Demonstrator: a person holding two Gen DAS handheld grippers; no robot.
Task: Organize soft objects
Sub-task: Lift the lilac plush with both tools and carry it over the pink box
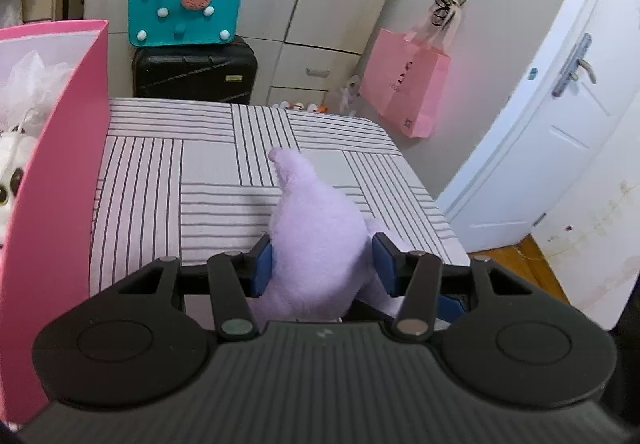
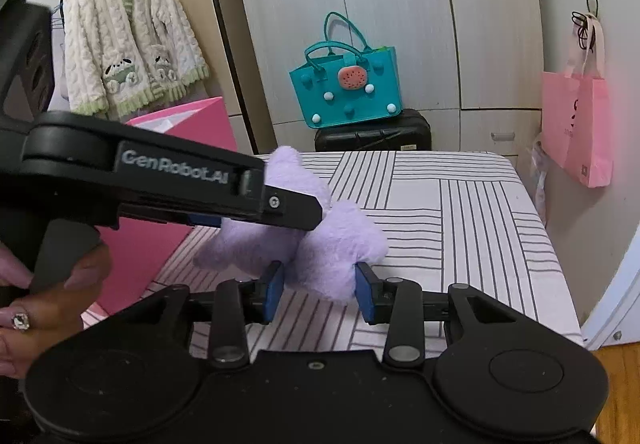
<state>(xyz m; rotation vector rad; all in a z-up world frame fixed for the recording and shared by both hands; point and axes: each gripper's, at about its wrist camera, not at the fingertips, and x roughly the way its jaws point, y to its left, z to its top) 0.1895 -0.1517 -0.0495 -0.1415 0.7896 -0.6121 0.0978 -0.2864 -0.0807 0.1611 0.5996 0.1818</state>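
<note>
Between the blue fingers [image 1: 262,268] of the left gripper [image 1: 324,264], half open, a purple star plush [image 1: 316,244] is clamped above the striped bed [image 1: 200,164]. One arm of it is flanked by the right gripper [image 2: 320,290], contact unclear. At ten o'clock a pink box [image 1: 60,164] is seen.

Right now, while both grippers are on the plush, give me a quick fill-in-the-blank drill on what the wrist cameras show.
1. The plush star between both grippers is ____ in colour.
2. The open box to the left of the striped bed is ____.
3. The teal tote bag stands on top of a black ____.
4. The pads of the left gripper are ____ in colour.

Missing words: purple; pink; suitcase; blue
</note>
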